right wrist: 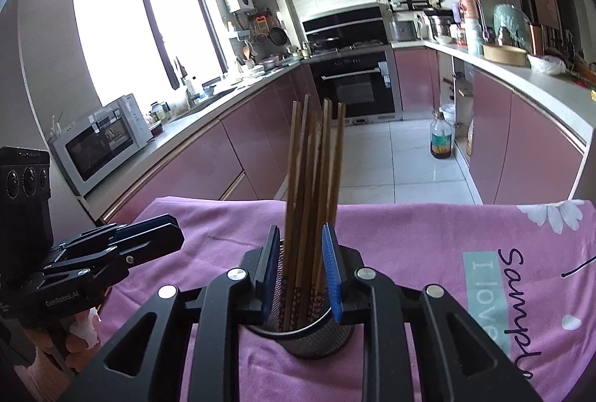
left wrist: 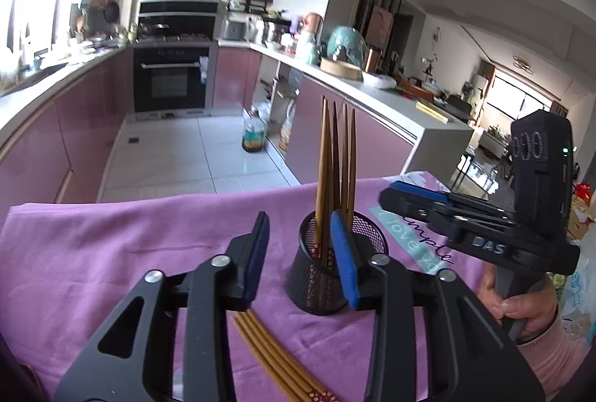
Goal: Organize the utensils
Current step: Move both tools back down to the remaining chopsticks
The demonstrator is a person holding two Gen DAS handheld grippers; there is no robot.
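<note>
Both cameras ride on the hand-held grippers and look forward and somewhat down along their own fingers, over a pink cloth [left wrist: 111, 253] toward the kitchen beyond. The left wrist view sits close behind a black mesh cup [left wrist: 335, 275] and faces the oven [left wrist: 171, 82] at the far end, catching the right gripper [left wrist: 395, 195] at its right edge. The right wrist view looks from close above the same cup [right wrist: 301, 335], with the left gripper [right wrist: 164, 227] at its left edge. Both share cup, cloth, oven and cabinets.
</note>
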